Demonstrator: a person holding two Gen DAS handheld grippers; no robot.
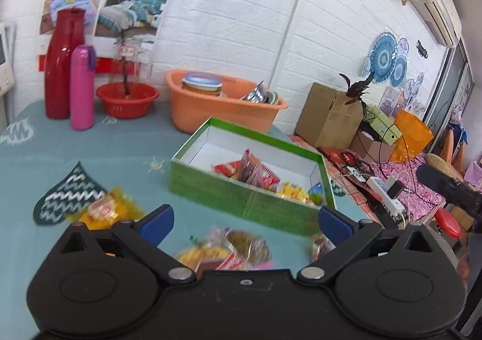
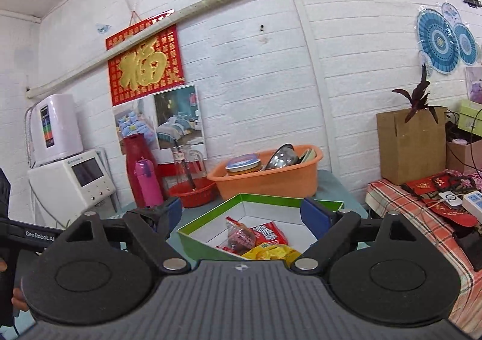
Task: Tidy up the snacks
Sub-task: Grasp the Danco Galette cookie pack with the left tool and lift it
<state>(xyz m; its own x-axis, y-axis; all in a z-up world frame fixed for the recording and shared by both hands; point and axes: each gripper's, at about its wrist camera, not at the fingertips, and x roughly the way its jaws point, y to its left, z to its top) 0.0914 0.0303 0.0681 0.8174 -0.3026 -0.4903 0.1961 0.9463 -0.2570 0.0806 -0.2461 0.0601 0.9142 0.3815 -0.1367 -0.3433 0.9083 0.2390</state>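
Note:
A green box [image 1: 211,186] with a white inside stands on the teal tablecloth and holds several snack packets [image 1: 253,173]. Loose snacks lie in front of it: a yellow packet [image 1: 107,209] at the left, a blurred pile [image 1: 229,251] between my left fingers, and a small packet [image 1: 320,246] at the right. My left gripper [image 1: 245,219] is open and empty above that pile. My right gripper [image 2: 241,215] is open and empty above the box [image 2: 192,237], over a red packet [image 2: 268,233], a dark packet [image 2: 239,237] and a yellow one [image 2: 271,252].
An orange basin [image 1: 211,111] with dishes, a red bowl [image 1: 128,100], a pink bottle [image 1: 82,87] and a red flask [image 1: 61,63] stand at the back of the table. A cardboard box [image 1: 327,117] and cables lie on the side table at the right.

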